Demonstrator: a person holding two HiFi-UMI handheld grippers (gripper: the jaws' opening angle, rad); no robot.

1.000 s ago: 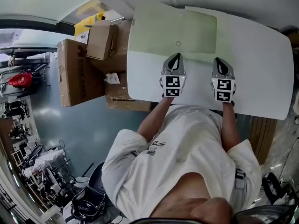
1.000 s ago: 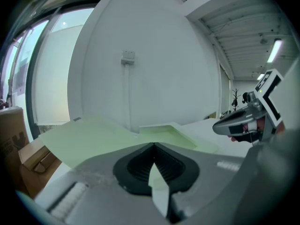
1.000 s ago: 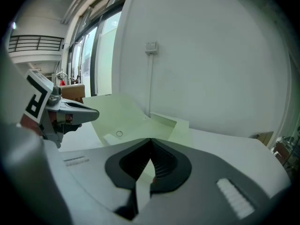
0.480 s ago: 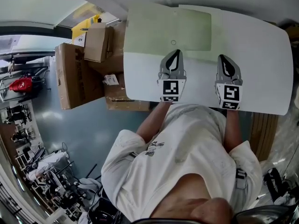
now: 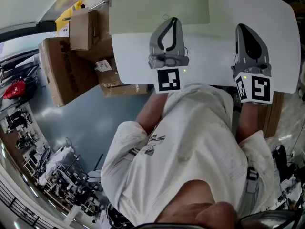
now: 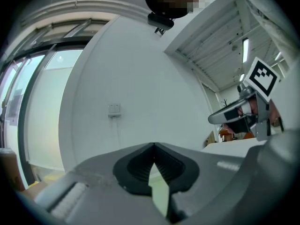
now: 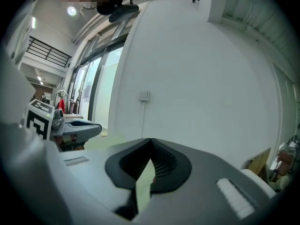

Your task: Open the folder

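Fingers of left gripper point(image 5: 174, 19) and right gripper point(image 5: 240, 26) are squeezed shut on nothing above the desk point(image 5: 286, 42), leaving the green folder point(image 5: 157, 4) beyond them free.

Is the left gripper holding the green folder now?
No, the left gripper has its jaws shut tip to tip on nothing, while the green folder lies flat on the white table.
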